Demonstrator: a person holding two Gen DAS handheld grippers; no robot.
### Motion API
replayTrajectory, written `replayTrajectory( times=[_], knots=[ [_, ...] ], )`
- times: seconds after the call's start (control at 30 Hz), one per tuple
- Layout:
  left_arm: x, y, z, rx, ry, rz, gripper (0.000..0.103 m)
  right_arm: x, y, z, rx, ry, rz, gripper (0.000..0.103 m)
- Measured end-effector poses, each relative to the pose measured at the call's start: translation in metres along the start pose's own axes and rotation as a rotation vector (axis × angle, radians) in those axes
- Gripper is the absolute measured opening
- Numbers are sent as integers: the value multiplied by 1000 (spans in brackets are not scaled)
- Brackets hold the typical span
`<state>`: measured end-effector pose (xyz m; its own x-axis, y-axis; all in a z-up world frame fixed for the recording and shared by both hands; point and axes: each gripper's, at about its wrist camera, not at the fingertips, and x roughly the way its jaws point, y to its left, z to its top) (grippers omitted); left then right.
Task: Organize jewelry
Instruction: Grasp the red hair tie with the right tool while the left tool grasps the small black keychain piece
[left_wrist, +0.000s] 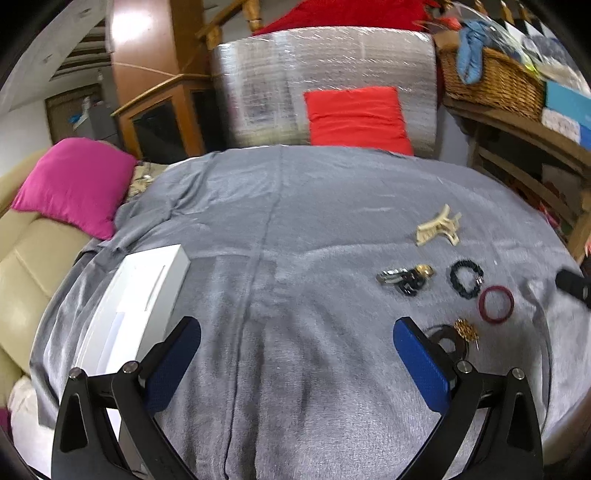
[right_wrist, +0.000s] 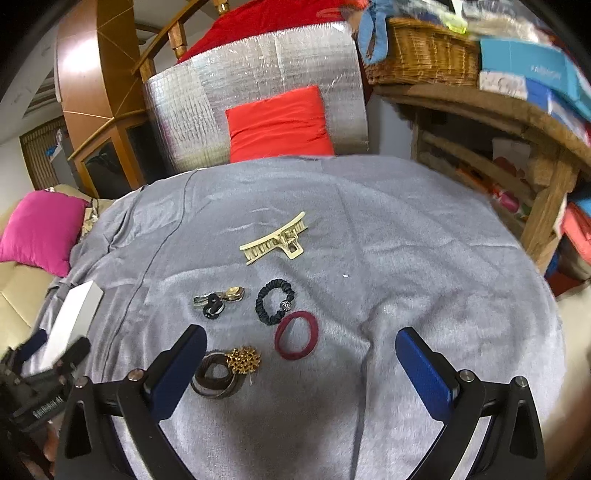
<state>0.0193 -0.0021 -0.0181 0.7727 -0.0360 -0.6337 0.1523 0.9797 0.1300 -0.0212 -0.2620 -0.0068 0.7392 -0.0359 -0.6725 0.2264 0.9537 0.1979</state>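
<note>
The jewelry is laid out loose on a grey cloth (right_wrist: 424, 236) spread over the bench, toward the right side as seen from the left wrist view. A cream claw clip (right_wrist: 275, 240) lies farthest out. Nearer are a small cluster of gold, silver and black clips (right_wrist: 218, 299) and, just beside it, a black scrunchie (right_wrist: 275, 302) with a small bead. A maroon hair band (right_wrist: 297, 335) lies next to the scrunchie, touching or nearly touching it. Closest in, a gold filigree brooch (right_wrist: 243, 359) rests against the edge of a stack of dark brown rings (right_wrist: 216, 378).

A white box (left_wrist: 144, 295) is seen at the left edge of the cloth, well apart from the jewelry; its top is closed, and nothing can be seen inside it.

The left tongs (left_wrist: 297, 354) are held wide open above bare cloth, gripping nothing. The right tongs (right_wrist: 301, 365) are also spread wide and empty, with the brown rings and brooch just inside the left finger (right_wrist: 181, 369).

Beyond the bench, a red cushion (right_wrist: 280, 123) leans on a silver foil-wrapped seat back (right_wrist: 184, 110). A wicker basket (right_wrist: 421, 55) on a wooden shelf (right_wrist: 480, 110) holds blue cloth (left_wrist: 472, 51). A pink cushion (left_wrist: 74, 184) sits on a beige sofa (left_wrist: 33, 266) at the left.
</note>
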Motion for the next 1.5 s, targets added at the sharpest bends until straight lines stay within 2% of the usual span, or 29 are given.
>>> replayTrajectory(
  times=[0.1,0.13,0.2,0.27,0.33,0.43,0.53,0.7,0.83,1.0,1.07,1.17,1.27,1.5],
  knots=[
    [13,-6,2,36,51,-90,103,20,-12,12,0,80,69,103],
    [18,-7,3,39,75,-131,103,30,-17,16,-4,109,88,100],
    [27,-9,4,48,112,-201,103,47,-27,21,12,158,127,90],
    [37,-14,4,63,145,-255,103,66,-38,22,72,223,193,63],
    [45,-21,3,85,169,-286,103,84,-42,19,100,281,224,54],
    [52,-32,-1,116,187,-324,102,97,-39,15,113,306,236,53],
    [53,-41,-4,147,195,-365,94,99,-33,17,99,298,223,53],
    [62,-47,-7,142,249,-427,70,111,-33,13,75,331,168,53],
    [70,-54,-11,128,292,-480,70,121,-41,11,94,358,157,50],
    [82,-68,-16,137,337,-510,70,127,-42,6,76,382,135,36],
    [85,-71,-19,138,347,-516,69,127,-42,5,76,375,121,25],
    [82,-75,-21,145,357,-531,61,126,-48,4,106,370,124,18],
    [73,-78,-24,150,346,-549,59,125,-50,4,109,361,126,15],
    [71,-69,-12,145,290,-515,57,116,-57,9,173,328,140,12]
  ],
)
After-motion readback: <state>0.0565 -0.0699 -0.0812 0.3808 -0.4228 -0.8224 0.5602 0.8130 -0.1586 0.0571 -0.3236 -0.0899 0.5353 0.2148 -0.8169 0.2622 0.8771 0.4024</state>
